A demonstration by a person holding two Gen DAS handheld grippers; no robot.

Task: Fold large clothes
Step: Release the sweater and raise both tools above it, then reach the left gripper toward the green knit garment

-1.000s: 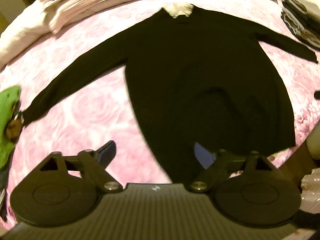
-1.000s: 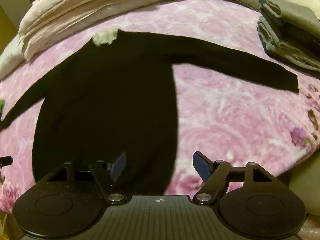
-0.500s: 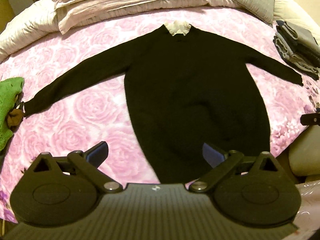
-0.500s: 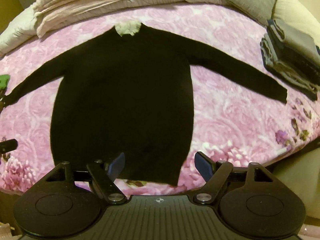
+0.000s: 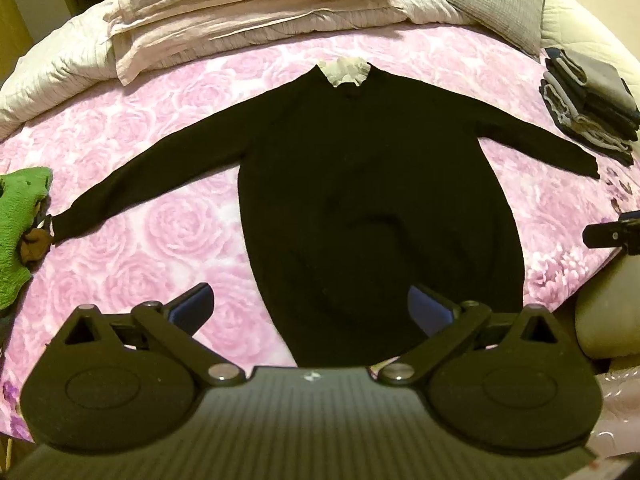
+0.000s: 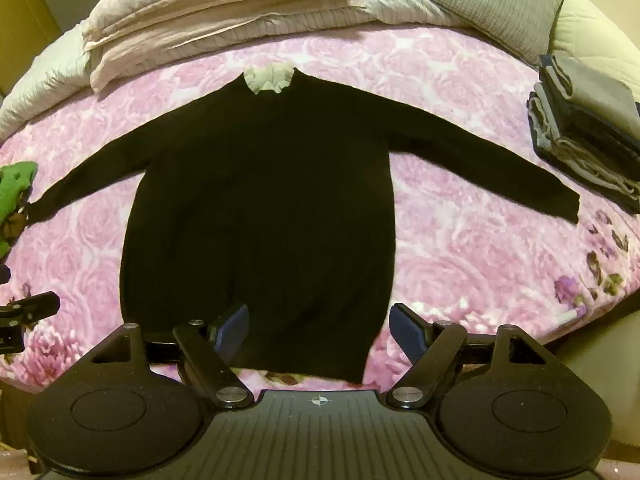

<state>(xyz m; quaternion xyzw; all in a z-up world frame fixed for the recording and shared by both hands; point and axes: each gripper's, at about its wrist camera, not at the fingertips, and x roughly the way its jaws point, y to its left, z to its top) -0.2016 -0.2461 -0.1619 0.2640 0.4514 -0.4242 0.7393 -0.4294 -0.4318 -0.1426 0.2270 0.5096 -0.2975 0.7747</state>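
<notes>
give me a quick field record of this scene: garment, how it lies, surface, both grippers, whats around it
garment: black sweater with pale collar
lay: spread flat, both sleeves out, unfolded
surface: pink floral bedspread
left gripper: open, empty, above the hem
right gripper: open, empty, above the hem
nearby: folded clothes stack, green cloth, pillows

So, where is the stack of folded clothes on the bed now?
In both views the stack of folded clothes lies at the right edge of the pink floral bedspread, just beyond the black sweater's right cuff, below the grey pillow.
</notes>
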